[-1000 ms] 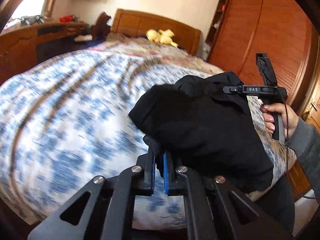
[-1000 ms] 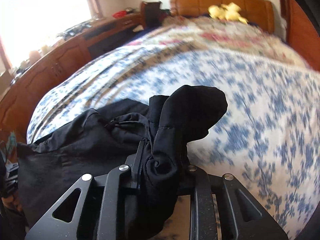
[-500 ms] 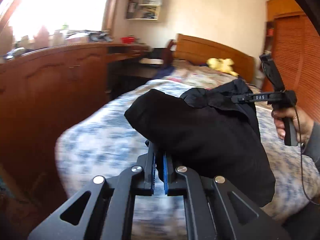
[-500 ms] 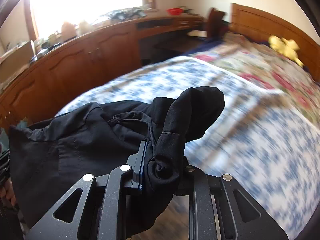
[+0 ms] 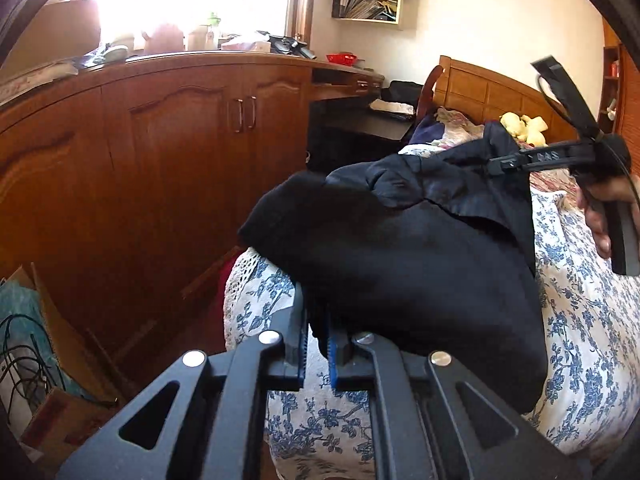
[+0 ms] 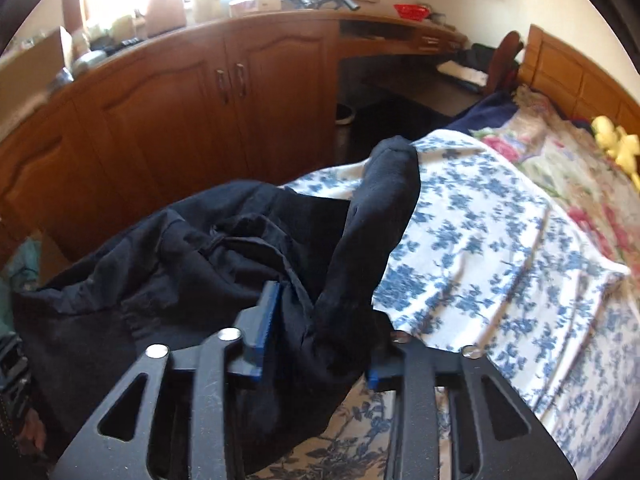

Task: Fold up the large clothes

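Black garment [image 5: 400, 264], soft and floppy, sags over the bed [image 5: 580, 320]; left gripper [image 5: 318, 344] pinches its edge, right gripper [image 6: 316, 344] is opening, perhaps letting go; grip hems

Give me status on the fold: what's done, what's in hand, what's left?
Done: the black garment looks bunched into a compact bundle, lifted over the bed's corner.
In hand: the left gripper is shut on its lower edge; the right gripper has cloth between its jaws, which are opening, so a release looks underway.
Left: no flat, squared fold shows yet; the bundle isn't set down on the floral cover.
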A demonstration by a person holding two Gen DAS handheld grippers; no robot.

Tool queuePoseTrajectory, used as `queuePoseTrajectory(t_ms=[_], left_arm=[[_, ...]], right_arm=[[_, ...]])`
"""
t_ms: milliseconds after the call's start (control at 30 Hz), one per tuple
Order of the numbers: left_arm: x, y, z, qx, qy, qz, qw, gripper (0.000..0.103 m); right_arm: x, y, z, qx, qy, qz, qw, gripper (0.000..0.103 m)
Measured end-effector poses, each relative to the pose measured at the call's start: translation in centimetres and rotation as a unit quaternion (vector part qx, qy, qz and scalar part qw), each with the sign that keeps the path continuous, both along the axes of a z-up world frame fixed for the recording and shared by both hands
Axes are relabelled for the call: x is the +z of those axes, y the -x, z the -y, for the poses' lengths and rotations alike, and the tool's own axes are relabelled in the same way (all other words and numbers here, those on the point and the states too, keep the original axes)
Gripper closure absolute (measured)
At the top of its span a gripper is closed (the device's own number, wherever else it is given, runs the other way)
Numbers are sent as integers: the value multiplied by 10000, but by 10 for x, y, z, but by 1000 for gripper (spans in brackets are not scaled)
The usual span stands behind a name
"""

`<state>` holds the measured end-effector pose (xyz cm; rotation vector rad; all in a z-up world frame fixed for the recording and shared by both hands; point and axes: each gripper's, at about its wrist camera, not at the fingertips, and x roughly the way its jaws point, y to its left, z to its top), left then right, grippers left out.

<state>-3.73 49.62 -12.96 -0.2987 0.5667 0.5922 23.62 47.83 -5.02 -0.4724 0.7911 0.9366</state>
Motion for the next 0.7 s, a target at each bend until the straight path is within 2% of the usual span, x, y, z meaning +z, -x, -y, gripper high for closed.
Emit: queuePoseTrajectory(t_ms=[33,100,267,400,467,533,700], left_arm=[[0,3,1,44,9,9,10000,94],[1,6,6,121,-19,-26,9999,93],[13,24,23,266,-240,-77,9993,92],[32,32,40,266,-425,-47,9987,82],[45,33,55,164,-488,37,9987,79],[56,26,67,32,-497,130,9987,71],[82,8,108,-310,-484,296,9979,68]], right_arm=[[-2,4,5,38,-26,33,10000,47],[-5,8,15,88,-51,5,9999,43],[-9,28,62,289,-227,-51,9993,43],[-3,55,113,346,-414,-62,9985,42],[2,66,133,317,-485,-19,9983,41],[10,79,161,270,-594,-6,9979,40],[35,99,214,181,-875,24,9960,38]])
